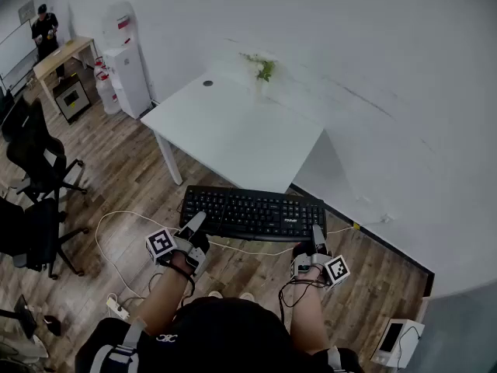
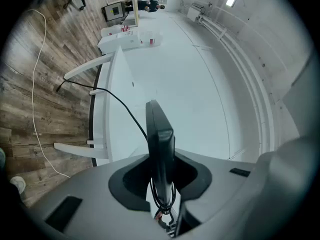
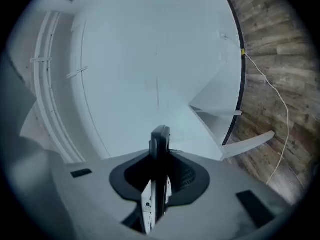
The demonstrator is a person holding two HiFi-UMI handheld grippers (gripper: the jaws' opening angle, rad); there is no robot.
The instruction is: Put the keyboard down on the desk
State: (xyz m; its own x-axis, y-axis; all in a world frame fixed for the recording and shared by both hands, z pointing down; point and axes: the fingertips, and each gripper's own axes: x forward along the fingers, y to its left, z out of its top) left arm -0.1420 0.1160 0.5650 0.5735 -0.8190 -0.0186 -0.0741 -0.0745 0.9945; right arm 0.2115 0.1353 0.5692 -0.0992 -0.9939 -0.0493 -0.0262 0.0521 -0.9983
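Note:
A black keyboard (image 1: 252,214) hangs in the air above the wood floor, short of the near edge of the white desk (image 1: 233,127). My left gripper (image 1: 196,225) is shut on the keyboard's left end, my right gripper (image 1: 317,235) on its right end. The left gripper view has the keyboard (image 2: 160,144) edge-on between the jaws, with its black cable (image 2: 117,101) trailing away. Seen edge-on in the right gripper view, the keyboard (image 3: 160,149) also sits between the jaws. The desk top lies ahead in both gripper views.
A small plant (image 1: 264,68) stands at the desk's far edge by the white wall. A white cable (image 1: 124,224) loops over the floor to a power strip (image 1: 118,309). Black office chairs (image 1: 35,162) stand at the left. A person (image 1: 44,29) stands by a far wooden table.

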